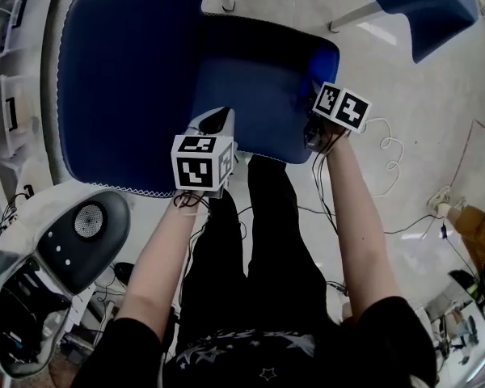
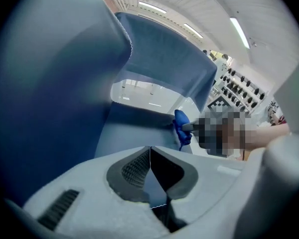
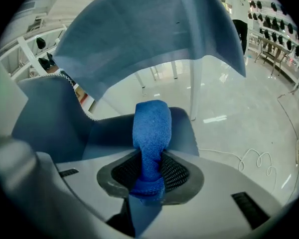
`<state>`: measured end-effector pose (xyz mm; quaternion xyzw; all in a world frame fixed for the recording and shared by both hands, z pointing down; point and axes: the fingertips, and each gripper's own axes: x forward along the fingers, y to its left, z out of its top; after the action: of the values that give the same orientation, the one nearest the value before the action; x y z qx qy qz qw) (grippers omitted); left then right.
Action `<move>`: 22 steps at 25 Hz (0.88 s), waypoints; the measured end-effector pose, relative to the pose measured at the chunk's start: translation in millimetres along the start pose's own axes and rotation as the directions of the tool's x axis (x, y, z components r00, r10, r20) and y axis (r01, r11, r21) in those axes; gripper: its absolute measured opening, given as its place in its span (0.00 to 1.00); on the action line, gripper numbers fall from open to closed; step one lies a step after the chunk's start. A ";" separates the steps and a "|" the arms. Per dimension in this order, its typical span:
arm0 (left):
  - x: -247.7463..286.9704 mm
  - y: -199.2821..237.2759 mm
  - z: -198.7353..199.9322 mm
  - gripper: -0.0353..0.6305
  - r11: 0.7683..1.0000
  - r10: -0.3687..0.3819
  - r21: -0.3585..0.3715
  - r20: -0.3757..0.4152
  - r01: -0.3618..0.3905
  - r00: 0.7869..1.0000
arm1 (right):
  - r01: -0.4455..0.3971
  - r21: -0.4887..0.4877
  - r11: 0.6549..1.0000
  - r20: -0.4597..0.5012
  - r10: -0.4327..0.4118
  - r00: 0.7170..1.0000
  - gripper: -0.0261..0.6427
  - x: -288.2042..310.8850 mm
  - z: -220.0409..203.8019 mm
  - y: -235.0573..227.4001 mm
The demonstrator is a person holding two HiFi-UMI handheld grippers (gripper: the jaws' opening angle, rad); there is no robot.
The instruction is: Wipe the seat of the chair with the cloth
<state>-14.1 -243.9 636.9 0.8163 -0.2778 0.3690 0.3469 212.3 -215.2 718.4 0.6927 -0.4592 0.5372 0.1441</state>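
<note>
Two grippers are held along the near edge of the seat (image 1: 255, 79), with the chair approached side-on. The left gripper (image 2: 150, 156) is kept at the backrest end of that edge, jaws pressed together with nothing between them. The right gripper (image 3: 150, 180) is parked at the seat's opposite near corner, clamped tight on the blue cloth (image 3: 151, 128), which is bunched into a roll poking out past the jaws. Whether the cloth is touching the seat yet can't be told. The backrest (image 1: 121, 79) is seen rising off the seat's left side, and a second chair (image 3: 149, 34) is parked beyond the seat.

Stuff that could go sideways: only a narrow rolled end is offered, so strips of seat could get missed. If it's pressed hard, the cloth could be dragged out of the jaws. The chair isn't braced, so it could get shoved
</note>
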 end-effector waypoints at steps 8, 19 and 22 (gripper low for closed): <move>-14.6 21.8 0.1 0.08 0.997 0.051 -0.058 0.016 -0.050 0.999 | -0.226 -0.149 0.963 -0.080 0.216 0.973 0.21 25.1 -30.7 114.3; -20.3 63.7 10.7 0.08 0.980 0.128 -0.156 0.010 -0.124 0.992 | -0.470 -0.141 0.871 -0.279 0.421 0.863 0.21 68.8 -92.1 242.6; -20.9 65.9 10.1 0.08 0.982 0.120 -0.144 0.001 -0.119 0.993 | -0.455 -0.151 0.878 -0.288 0.401 0.870 0.21 75.4 -97.1 245.6</move>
<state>-68.7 -287.4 639.2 0.7729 -0.3537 0.3643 0.3806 -41.3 -316.0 749.4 0.4808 -0.6352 0.5854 0.1505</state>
